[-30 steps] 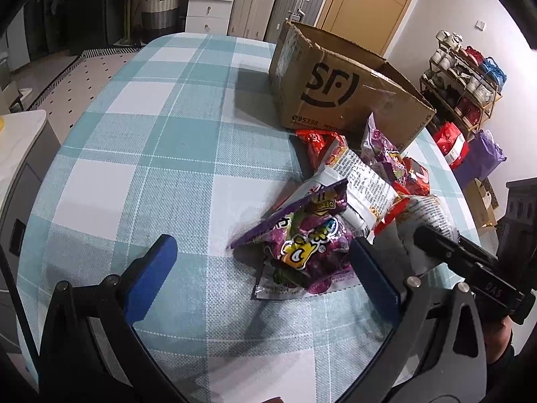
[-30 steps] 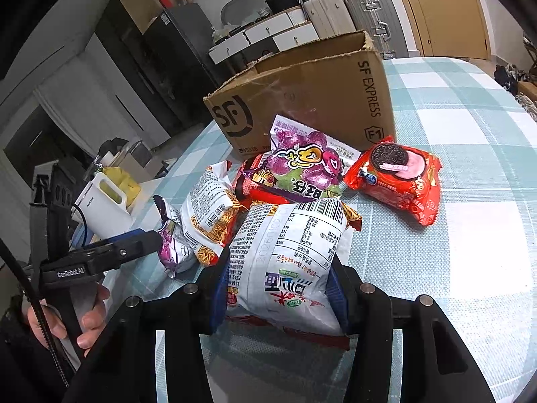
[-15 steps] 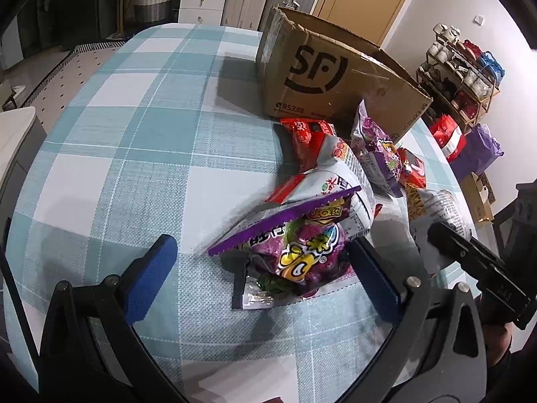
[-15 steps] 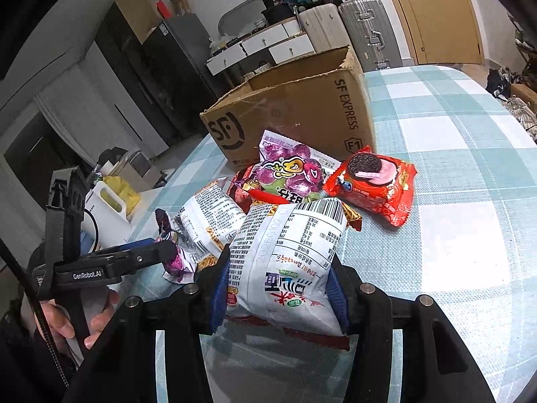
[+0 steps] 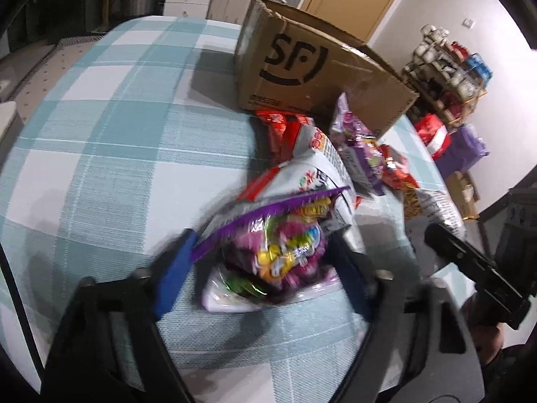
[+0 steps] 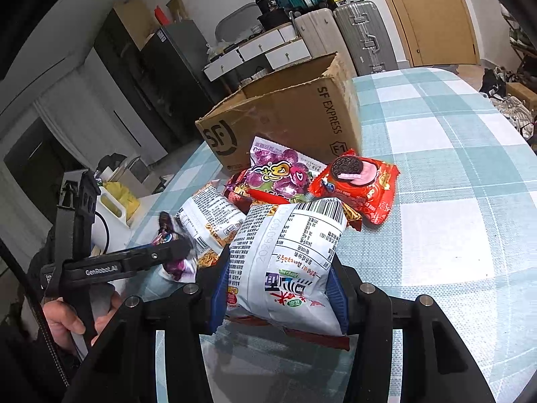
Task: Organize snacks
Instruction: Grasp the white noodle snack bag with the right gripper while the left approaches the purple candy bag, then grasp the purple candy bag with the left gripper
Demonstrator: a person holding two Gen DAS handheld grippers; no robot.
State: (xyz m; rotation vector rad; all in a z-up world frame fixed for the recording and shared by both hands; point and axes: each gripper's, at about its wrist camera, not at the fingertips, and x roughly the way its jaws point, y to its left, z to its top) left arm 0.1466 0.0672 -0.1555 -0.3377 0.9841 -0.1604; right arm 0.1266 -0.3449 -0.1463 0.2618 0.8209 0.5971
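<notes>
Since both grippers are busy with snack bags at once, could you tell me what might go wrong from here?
The left gripper is closing around the purple candy bag, which overlaps the white bag behind it, so lifting may drag that. The right gripper squeezes a puffy white snack bag, which could crush its contents. The cardboard box stands beyond the pile.

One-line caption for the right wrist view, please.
Right gripper clamps a white snack bag above the checked tablecloth, other snacks and an open cardboard box behind.

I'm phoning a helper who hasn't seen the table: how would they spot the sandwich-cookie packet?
Find the cardboard box on the checked tablecloth. In front of its corner lies the red cookie packet; only it pictures a dark round cookie with pink filling.
</notes>
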